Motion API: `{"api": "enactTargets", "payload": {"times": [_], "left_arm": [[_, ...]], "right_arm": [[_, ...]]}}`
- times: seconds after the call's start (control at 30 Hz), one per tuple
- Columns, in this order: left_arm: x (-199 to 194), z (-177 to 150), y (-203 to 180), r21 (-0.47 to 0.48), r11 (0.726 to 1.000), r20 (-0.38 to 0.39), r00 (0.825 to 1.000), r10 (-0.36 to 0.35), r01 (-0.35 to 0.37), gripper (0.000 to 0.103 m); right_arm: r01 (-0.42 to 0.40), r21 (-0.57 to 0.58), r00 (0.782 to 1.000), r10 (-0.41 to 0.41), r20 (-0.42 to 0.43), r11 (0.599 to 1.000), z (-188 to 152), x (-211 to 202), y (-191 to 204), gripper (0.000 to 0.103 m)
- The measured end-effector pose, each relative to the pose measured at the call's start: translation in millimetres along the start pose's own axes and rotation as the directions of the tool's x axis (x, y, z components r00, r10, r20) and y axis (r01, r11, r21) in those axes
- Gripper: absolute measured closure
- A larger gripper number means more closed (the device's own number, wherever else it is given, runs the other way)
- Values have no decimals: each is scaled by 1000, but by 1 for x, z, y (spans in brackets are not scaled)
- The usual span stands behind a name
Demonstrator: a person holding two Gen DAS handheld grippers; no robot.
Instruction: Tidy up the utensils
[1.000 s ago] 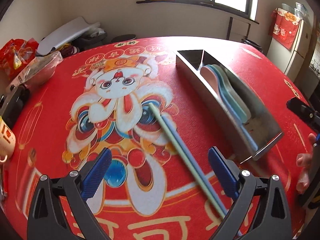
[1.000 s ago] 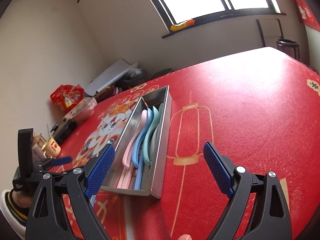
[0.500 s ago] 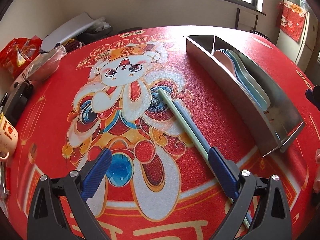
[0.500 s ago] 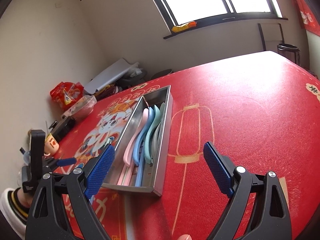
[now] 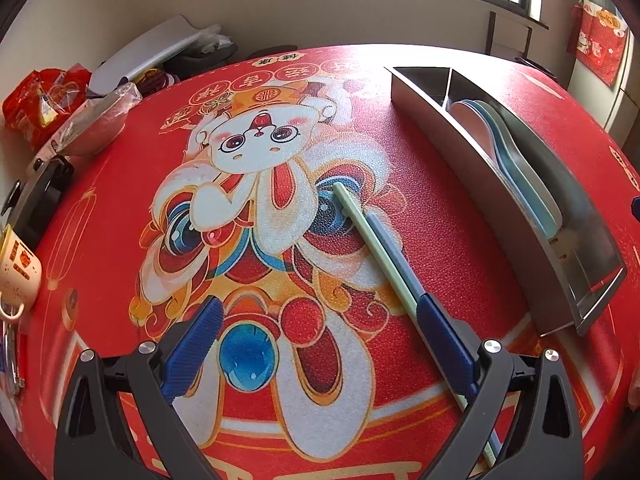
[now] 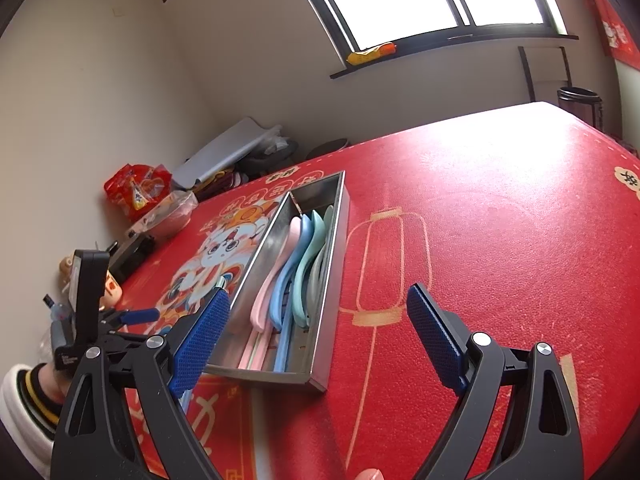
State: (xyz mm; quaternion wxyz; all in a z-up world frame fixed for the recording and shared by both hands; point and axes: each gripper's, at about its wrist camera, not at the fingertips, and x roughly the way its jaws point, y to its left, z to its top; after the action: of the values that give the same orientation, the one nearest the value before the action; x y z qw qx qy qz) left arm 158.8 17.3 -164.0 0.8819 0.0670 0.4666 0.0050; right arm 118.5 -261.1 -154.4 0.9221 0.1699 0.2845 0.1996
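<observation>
Two chopsticks, a pale green one [image 5: 362,228] and a blue one [image 5: 394,248], lie side by side on the red tablecloth, running from the middle toward the lower right. My left gripper [image 5: 320,340] is open low over the cloth; its right finger [image 5: 444,340] covers the chopsticks' near part. A long steel tray [image 5: 460,152] lies to the right with pastel spoons [image 5: 516,160] in it. In the right wrist view my right gripper [image 6: 318,340] is open and holds nothing, above the cloth near the tray [image 6: 334,272], where pink, blue and green spoons [image 6: 296,276] lie.
A mug [image 5: 16,276], a black device [image 5: 36,196], a plastic-wrapped bowl [image 5: 96,120] and a red snack bag [image 5: 40,100] line the table's left edge. The left gripper [image 6: 92,304], held by a hand, shows left of the tray in the right wrist view.
My left gripper has shifted right, closer to the chopsticks, so they now pass under its right finger. The right gripper has barely moved.
</observation>
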Motion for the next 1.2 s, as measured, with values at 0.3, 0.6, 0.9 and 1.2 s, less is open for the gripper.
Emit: {"api": "enactTargets", "payload": {"times": [0.3, 0.6, 0.9, 1.2], "left_arm": [[4, 3, 0, -27, 1000, -14, 1000, 3, -3, 7], [7, -3, 1, -15, 1000, -30, 1000, 6, -6, 6], [-9, -20, 8, 43, 998, 5, 999, -41, 40, 31], [-22, -36, -3, 132, 985, 60, 991, -122, 114, 87]], "right_arm": [[1, -4, 1000, -1, 1, 1000, 0, 0, 0, 16], [0, 0, 1000, 0, -1, 1000, 0, 0, 1, 16], [3, 8, 1000, -3, 5, 1000, 1, -2, -2, 16], [7, -10, 999, -7, 40, 1000, 1, -7, 2, 16]]}}
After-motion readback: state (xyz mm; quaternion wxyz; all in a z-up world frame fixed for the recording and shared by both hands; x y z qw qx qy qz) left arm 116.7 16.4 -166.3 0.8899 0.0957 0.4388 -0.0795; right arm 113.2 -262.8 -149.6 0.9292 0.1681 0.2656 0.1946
